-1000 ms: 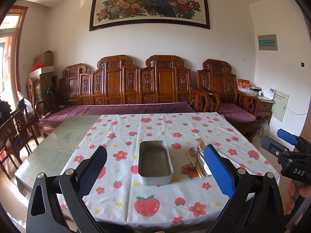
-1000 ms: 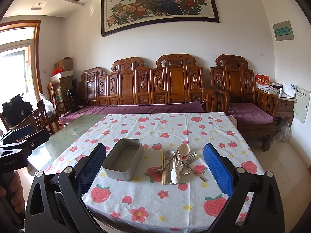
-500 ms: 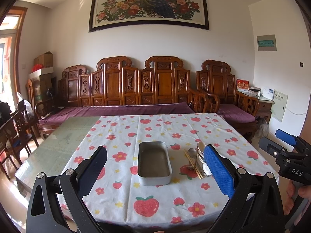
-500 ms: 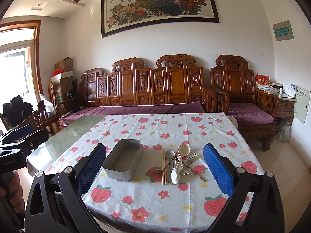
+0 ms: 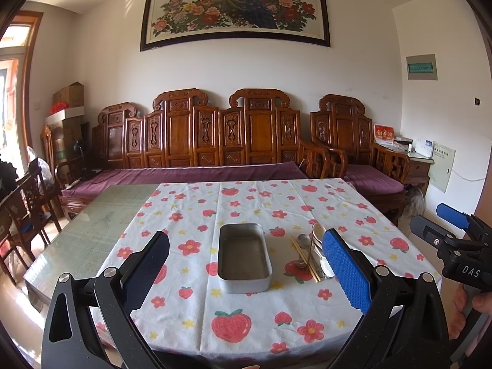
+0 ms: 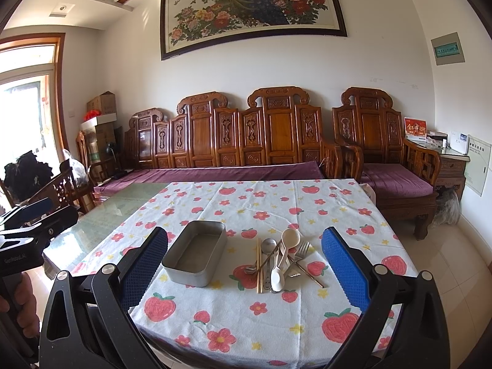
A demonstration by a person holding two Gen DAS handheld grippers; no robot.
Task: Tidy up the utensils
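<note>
Both claws are wide open and empty; the utensils [image 6: 278,261] lie ahead, handles toward the nearer right claw [image 6: 244,272], beside the tin [image 6: 195,253].

Tin [image 6: 194,256] is dull brushed metal, matt inside. Right of the tin: shiny steel spoon [image 6: 269,246], cream plastic spoon [image 6: 289,241], wooden chopsticks [image 6: 259,264]. Cloth [image 6: 261,209] looks soft printed fabric, and left of the tin the bench [image 6: 123,206] is glossy glass.
</note>
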